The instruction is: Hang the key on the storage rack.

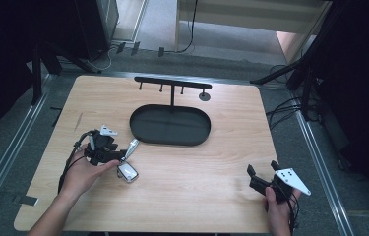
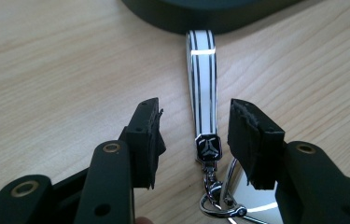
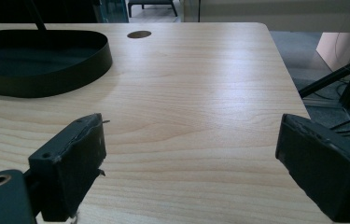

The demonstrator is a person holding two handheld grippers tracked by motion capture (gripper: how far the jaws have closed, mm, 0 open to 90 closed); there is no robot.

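Keychain point(image 1: 129, 161): in the high view it is seen lying flat on the wooden desk point(image 1: 211, 162), at the left front, just short of the black oval tray point(image 1: 170, 125), its striped strap pointed toward the tray's near-left rim and its shiny tag nearer the person. The left tool point(image 1: 121, 156) is held low over it by the left hand point(image 1: 81, 173), with the jaws placed about the strap. A black rack with small hooks point(image 1: 172, 83) is seen standing up from the back of the tray. The right tool point(image 1: 261, 173) is held by the right hand point(image 1: 279, 206) at the right front of the desk, well apart from the keychain, with its jaws spread.

In the left gripper view, the left tool point(image 2: 193, 140) is shown spread, one jaw on each side of the strap point(image 2: 202, 88), and neither jaw is seen touching it. A black badge point(image 2: 208, 147) is seen at the strap's near end, joined to a metal clasp and ring point(image 2: 217, 200). The far end of the strap is laid against the tray wall point(image 2: 210, 14).

In the right gripper view, the right tool point(image 3: 189, 163) is shown spread wide over bare wood, with nothing between the jaws. The tray point(image 3: 42, 70) is seen at the far left, and a round hole point(image 3: 139, 34) is seen in the desk beyond it.
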